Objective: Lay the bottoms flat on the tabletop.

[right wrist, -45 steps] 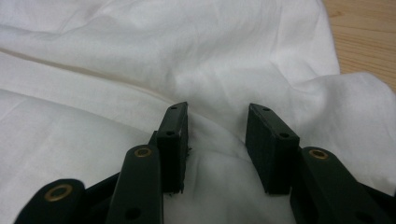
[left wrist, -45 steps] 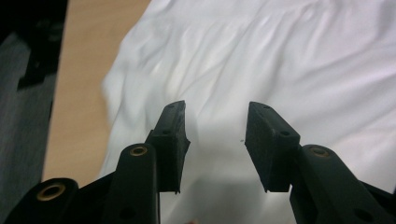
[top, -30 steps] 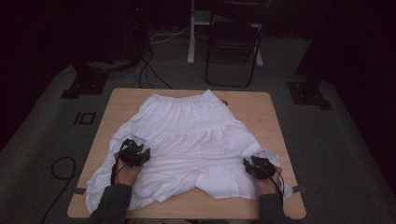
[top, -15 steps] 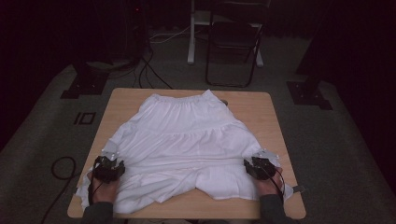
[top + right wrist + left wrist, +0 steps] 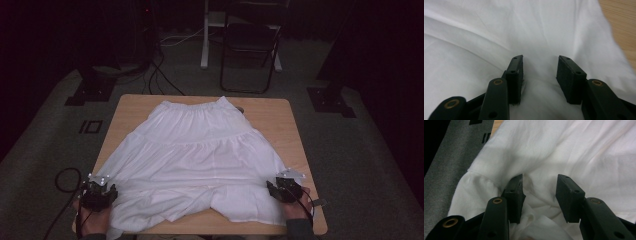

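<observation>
The left gripper [image 5: 98, 192] stands with its jaws apart and has just been opening further, white cloth bunched loose between the pads but not pinched; it sits at the near left corner of the tabletop [image 5: 287, 127], over the hem corner of the white skirt [image 5: 195, 155]; the right gripper [image 5: 285, 189] has its jaws apart as well, opening a little just now, resting over flat cloth at the near right corner; both seem placed at the hem's two ends so the skirt can be drawn flat or taken up for a fold; the skirt lies spread along the middle of the tabletop, waistband toward the far edge, hem rumpled and partly turned under along the near edge, its left corner spilling off the side; beyond the far edge stands a folding chair [image 5: 248, 45].
</observation>
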Available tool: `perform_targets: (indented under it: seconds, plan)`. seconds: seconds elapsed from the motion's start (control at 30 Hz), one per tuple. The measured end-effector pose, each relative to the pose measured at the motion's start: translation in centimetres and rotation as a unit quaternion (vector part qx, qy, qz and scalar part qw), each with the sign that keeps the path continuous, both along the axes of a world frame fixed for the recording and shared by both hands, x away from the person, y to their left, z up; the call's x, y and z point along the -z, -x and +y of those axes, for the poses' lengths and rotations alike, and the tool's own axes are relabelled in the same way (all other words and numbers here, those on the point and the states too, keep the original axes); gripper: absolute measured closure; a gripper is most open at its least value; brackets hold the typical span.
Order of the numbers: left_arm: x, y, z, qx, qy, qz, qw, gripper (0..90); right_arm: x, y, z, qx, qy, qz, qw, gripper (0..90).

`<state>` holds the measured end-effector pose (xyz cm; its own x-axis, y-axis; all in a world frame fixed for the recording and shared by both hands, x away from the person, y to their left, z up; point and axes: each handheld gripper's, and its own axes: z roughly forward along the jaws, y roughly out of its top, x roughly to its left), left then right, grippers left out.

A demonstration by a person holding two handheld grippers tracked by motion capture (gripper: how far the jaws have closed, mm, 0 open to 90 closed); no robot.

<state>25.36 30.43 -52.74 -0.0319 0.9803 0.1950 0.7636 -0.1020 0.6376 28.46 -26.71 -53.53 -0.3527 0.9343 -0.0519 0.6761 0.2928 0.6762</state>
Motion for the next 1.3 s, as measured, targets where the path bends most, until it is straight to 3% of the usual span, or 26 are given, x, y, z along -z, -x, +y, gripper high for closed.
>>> perform_targets:
  seconds: [0.13,0.23,0.37,0.47,0.73,0.93,0.97,1.1,1.17,1.2,1.23,1.27,1.3]
  plan:
    - [0.0,-0.1,-0.3,0.006,-0.008,0.003,0.9999,57.1,-0.3,1.1,-0.6,0.011,0.006,-0.001,0.9999,55.2]
    - [0.1,0.0,-0.2,0.008,-0.007,0.005,0.9999,57.0,-0.2,3.0,-1.8,0.018,0.02,0.007,0.9996,54.2]
    - [0.2,0.0,-0.2,0.009,-0.006,0.004,0.9999,56.8,-0.3,4.6,-2.9,0.026,0.012,0.013,0.9995,54.0]
    - [0.2,0.1,0.0,0.01,-0.003,0.004,0.9999,56.6,-0.5,5.6,-3.6,0.037,0.025,0.017,0.9989,54.1]
    - [0.2,0.2,0.1,0.01,-0.001,0.004,0.9999,56.1,-0.8,7.6,-5.5,0.079,0.025,0.018,0.9964,52.8]
    - [0.1,0.0,0.0,0.019,-0.004,0.007,0.9998,55.1,-2.3,6.9,-4.6,0.058,0.019,-0.026,0.9978,52.5]
    - [0.1,0.0,0.0,0.019,-0.003,0.007,0.9998,54.9,-3.2,6.1,-3.9,0.041,0.02,-0.049,0.9978,51.9]
    - [0.1,0.1,0.1,0.021,-0.002,0.006,0.9997,54.9,-4.1,4.3,-2.8,0.019,0.014,-0.072,0.9971,50.0]
    - [0.1,0.3,0.2,0.026,-0.005,0.006,0.9996,55.0,-4.1,3.5,-2.4,0.014,0.014,-0.071,0.9972,49.5]
    - [0.1,0.4,0.3,0.027,-0.005,0.005,0.9996,55.1,-3.5,1.7,-1.6,0.002,0.018,-0.069,0.9975,48.8]
    - [0.1,0.6,0.4,0.026,-0.005,0.005,0.9996,55.0,-3.0,0.9,-1.3,-0.003,0.018,-0.064,0.9978,48.5]
    - [0.1,0.8,0.6,0.026,-0.005,0.004,0.9996,55.1,-2.0,-0.4,-0.9,-0.006,0.023,-0.048,0.9985,48.3]
    - [0.0,1.0,0.8,0.025,-0.007,0.003,0.9997,55.1,-2.0,-0.4,-0.9,-0.006,0.023,-0.048,0.9985,48.3]
